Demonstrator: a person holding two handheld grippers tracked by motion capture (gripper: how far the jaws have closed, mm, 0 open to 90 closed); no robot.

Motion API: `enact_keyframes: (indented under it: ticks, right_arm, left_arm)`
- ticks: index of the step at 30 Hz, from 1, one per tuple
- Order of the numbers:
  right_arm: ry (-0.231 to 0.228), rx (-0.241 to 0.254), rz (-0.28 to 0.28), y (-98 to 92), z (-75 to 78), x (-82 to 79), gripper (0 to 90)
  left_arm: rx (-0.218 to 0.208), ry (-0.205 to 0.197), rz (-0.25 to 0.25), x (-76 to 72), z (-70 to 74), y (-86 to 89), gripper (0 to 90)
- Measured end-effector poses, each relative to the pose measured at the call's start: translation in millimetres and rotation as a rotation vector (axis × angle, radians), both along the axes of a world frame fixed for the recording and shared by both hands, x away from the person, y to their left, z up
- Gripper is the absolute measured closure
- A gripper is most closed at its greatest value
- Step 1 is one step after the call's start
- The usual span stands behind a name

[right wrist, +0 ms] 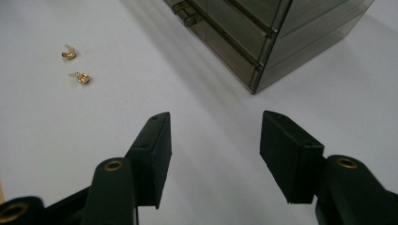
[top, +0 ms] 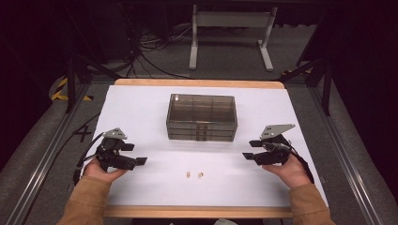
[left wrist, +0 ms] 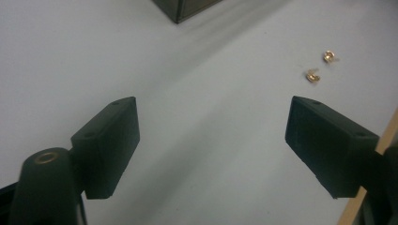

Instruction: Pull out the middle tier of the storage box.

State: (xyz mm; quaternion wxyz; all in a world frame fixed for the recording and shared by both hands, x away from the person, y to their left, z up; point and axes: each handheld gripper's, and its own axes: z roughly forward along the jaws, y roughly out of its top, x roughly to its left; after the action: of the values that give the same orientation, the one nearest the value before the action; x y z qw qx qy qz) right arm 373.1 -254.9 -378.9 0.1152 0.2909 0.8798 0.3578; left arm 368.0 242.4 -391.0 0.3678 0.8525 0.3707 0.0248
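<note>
- The drawer box (top: 202,117) stands on the white table (top: 141,108), a bit behind the middle, between the two grippers and farther away than them.
- Its long axis goes from left to right across the table in the high view, and its drawer fronts with small handles face the person.
- It is dark and half transparent, with three flat drawers one over the other; all of them look closed.
- Two small golden pieces (top: 194,175) lie just beside each other on the table in front of the box, apart from it and about midway between the grippers.
- The left gripper (left wrist: 211,140) is low over the table at the left; its jaws stand wide apart, with only bare table between them.
- The right gripper (right wrist: 216,150) is low at the right, and points toward a corner of the box (right wrist: 263,37); its jaws are half open and hold nothing.
</note>
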Motion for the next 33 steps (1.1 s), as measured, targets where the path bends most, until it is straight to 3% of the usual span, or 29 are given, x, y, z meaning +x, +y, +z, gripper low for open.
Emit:
enact_keyframes:
  ticks: [5, 14, 27, 33]
  right_arm:
    - [0.000, 0.003, 0.005, -1.4, -1.9, 0.3, 45.5]
    - [-0.007, 0.014, 0.062, 11.5, -3.7, -1.3, 45.6]
    - [-0.015, 0.079, 0.247, 34.2, -10.3, -4.7, 45.6]
    - [-0.010, 0.112, 0.286, 38.0, -12.4, -4.1, 45.6]
  left_arm:
    - [-0.001, -0.004, -0.006, -0.1, 1.6, -0.8, 19.2]
    - [0.002, -0.012, -0.010, -1.0, 1.8, -3.0, 19.2]
    - [0.007, -0.021, -0.042, -3.1, 2.4, -7.2, 18.4]
    - [0.008, -0.031, -0.049, -3.7, 2.5, -7.7, 18.3]
